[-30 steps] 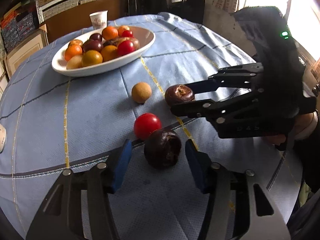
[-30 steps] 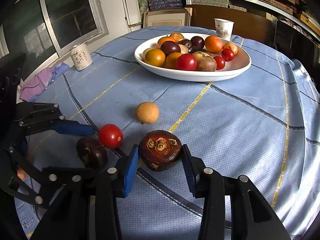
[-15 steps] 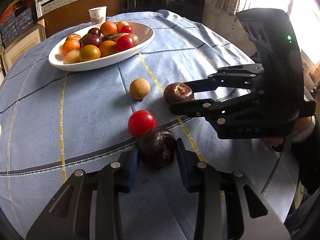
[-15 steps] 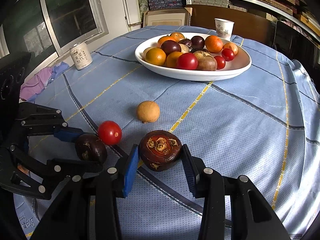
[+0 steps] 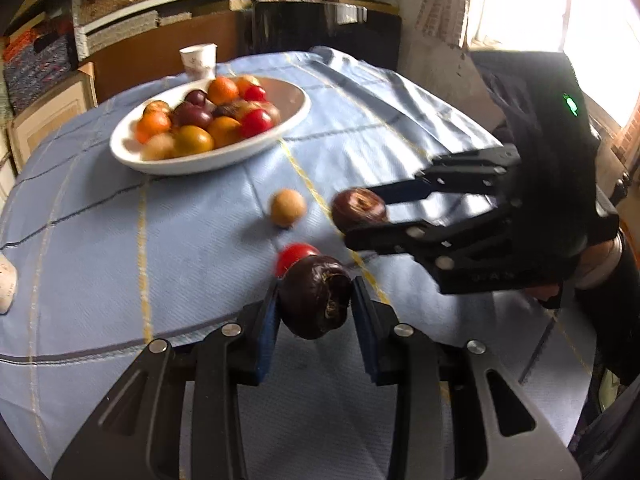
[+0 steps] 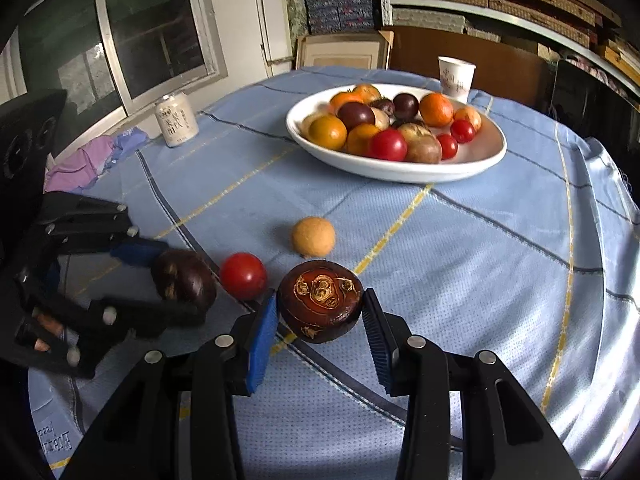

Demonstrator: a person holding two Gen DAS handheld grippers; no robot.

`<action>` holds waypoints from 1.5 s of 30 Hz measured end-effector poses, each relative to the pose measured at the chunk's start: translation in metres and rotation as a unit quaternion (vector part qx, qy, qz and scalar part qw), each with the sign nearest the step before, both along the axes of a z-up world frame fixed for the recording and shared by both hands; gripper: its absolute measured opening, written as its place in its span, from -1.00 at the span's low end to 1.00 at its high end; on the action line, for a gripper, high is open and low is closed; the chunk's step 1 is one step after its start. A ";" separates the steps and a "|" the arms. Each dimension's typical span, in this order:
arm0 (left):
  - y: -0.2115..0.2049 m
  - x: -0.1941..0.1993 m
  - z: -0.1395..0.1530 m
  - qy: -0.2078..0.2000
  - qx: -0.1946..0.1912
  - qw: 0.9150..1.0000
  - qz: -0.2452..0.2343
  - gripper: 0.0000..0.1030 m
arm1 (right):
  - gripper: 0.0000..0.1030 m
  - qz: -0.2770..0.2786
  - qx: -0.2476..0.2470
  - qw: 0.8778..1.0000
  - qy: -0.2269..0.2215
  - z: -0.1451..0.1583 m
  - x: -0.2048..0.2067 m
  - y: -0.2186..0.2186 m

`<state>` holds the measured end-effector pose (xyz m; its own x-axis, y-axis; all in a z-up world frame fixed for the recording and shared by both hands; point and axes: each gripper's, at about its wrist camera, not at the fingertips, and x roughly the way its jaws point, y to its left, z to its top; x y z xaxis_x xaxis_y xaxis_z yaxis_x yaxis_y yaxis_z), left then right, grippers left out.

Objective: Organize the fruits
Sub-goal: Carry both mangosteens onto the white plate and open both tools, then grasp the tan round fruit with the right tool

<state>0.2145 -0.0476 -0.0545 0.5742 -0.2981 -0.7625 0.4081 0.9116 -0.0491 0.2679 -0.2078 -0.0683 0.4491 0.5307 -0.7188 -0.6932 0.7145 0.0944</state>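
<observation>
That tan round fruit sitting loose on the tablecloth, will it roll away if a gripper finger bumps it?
Probably. The tan fruit looks nearly spherical and rests alone on the flat tablecloth, so a nudge could send it rolling. The cloth's weave may slow it somewhat. Its matte skin suggests a decent grip.

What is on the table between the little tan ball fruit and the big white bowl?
Nothing. In the right wrist view, only bare blue tablecloth lies between the tan fruit and the white bowl.
</observation>
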 end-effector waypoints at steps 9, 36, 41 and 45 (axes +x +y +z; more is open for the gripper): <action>0.039 0.064 0.039 -0.042 0.014 0.998 0.049 -0.34 | -0.16 -0.049 0.058 0.997 -0.029 0.030 0.041 -0.002; 0.027 0.122 0.049 -0.136 0.107 0.972 0.160 0.91 | 0.27 -0.138 0.127 0.981 -0.045 0.035 0.086 -0.004; 0.033 0.098 0.036 -0.112 0.092 0.975 0.167 0.91 | 0.30 -0.141 0.118 0.982 -0.035 0.025 0.067 -0.007; 0.054 0.078 0.017 -0.082 0.077 0.976 0.185 0.91 | 0.38 -0.140 0.101 0.985 -0.016 0.013 0.055 -0.011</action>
